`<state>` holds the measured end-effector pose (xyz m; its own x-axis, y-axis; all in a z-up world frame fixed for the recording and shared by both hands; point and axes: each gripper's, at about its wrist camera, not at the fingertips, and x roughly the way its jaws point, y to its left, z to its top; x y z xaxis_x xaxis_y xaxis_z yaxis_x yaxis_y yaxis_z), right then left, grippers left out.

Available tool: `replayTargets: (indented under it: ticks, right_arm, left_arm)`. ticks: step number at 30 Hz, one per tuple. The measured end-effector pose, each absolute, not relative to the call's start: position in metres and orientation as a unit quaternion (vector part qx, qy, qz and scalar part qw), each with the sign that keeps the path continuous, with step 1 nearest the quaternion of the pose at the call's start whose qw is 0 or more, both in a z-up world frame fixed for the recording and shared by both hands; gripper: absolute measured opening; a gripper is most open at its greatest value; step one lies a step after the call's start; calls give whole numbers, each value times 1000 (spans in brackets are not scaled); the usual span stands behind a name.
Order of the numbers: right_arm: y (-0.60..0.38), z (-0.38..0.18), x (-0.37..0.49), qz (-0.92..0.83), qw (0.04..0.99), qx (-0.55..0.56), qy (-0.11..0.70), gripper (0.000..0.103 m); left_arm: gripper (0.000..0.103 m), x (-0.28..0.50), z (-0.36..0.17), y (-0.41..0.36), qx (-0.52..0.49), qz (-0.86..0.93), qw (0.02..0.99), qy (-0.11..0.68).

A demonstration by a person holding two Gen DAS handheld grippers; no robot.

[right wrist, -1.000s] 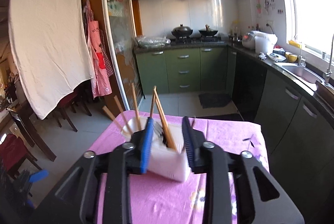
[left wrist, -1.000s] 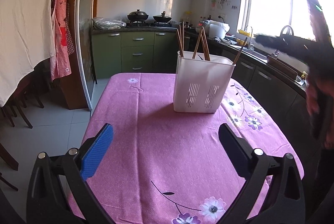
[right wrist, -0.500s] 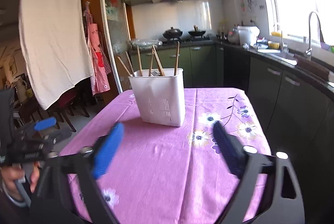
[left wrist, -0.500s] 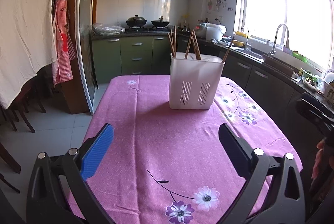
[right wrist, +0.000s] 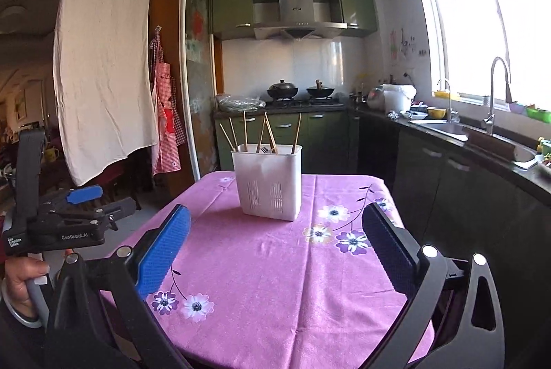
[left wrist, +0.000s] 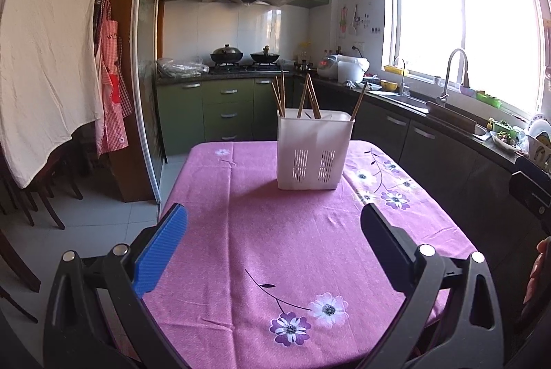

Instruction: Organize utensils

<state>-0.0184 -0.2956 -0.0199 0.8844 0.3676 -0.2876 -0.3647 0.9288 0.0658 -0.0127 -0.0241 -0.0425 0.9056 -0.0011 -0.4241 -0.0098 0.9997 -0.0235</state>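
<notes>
Well back from the white utensil holder [left wrist: 315, 150], both grippers hover with fingers spread wide, holding nothing. Chopsticks [right wrist: 267, 133] stand inside it on the pink-clothed tabletop [left wrist: 275, 238].

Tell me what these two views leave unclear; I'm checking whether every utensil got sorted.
- Lower ends of the chopsticks: both wrist views, hidden by the white holder walls.
- Fork: right wrist view, only its tip shows above the rim.
- Table near edge: both views, cut off behind the open left gripper and right gripper.
</notes>
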Motion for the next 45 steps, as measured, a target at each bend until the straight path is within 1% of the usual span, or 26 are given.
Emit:
replayTargets:
  ticks: [12, 45]
  right_arm:
    - [-294, -12, -23, 188, 971, -1, 150, 98]
    - [-288, -18, -9, 205, 964, 3, 167, 98]
  left_arm:
    - [96, -21, -39, -24, -12, -4, 976, 218]
    - [96, -18, -42, -24, -11, -5, 975, 222]
